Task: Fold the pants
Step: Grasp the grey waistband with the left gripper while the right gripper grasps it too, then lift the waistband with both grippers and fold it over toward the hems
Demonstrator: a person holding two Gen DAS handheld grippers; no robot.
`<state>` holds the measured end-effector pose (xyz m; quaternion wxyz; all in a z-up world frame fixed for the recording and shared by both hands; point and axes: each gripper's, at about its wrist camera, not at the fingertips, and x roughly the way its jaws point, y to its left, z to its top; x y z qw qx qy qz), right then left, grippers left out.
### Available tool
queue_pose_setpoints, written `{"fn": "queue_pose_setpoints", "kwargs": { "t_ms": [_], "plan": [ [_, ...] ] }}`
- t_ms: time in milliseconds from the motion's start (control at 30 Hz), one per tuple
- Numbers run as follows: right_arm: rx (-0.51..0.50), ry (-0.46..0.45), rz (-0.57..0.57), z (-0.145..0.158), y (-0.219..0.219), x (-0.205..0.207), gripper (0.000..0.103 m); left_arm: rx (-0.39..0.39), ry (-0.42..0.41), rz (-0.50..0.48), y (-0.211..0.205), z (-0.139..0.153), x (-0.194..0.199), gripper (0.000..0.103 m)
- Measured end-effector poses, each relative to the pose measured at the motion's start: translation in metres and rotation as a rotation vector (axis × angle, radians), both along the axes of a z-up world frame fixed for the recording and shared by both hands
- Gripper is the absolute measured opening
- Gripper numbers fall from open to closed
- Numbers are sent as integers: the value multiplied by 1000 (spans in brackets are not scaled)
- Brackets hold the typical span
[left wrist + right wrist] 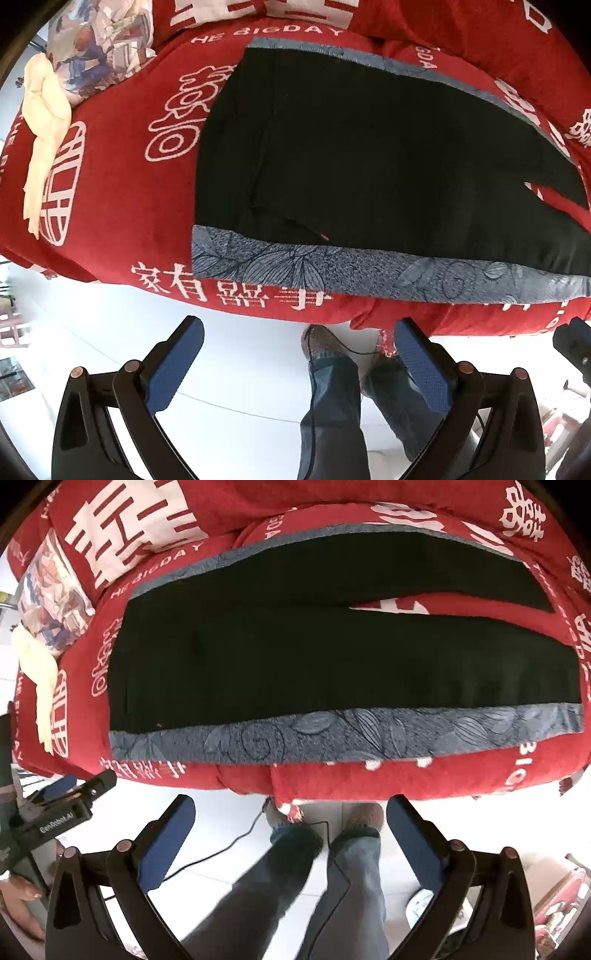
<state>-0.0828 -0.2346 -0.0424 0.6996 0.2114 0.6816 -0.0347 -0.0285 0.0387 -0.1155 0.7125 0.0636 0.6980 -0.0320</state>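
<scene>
Right wrist view: black pants (295,664) lying flat on the sofa (369,779).
Both hand-held grippers are hanging open, empty; I'd be pinching the far leg's edge cleanly.

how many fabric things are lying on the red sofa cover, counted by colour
Black: 1, the pants, with grey patterned side bands.
Cream: 1, a cloth at the sofa's left end.
Multicoloured print: 1, a cushion behind the cloth.
Total: 3.
Both tongs, left and right, are open and hold nothing.
</scene>
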Motion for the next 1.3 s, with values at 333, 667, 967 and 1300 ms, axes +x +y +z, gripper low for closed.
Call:
{"fn": "queue_pose_setpoints", "kwargs": {
  "t_ms": [333, 667, 967, 1300],
  "plan": [
    [53, -64, -13, -41, 6, 15, 103, -5, 5, 22, -6, -41, 14, 103],
    [145, -61, -47, -71, 15, 27, 103, -35, 4, 66, 7, -65, 15, 103],
    [675, -62, -145, -113, 39, 32, 60, -370, -81, 280, 71, -61, 16, 103],
    [783, -66, -201, -188, 68, 31, 60, -489, -25, 305, 81, -92, 1, 103]
  ]
}}
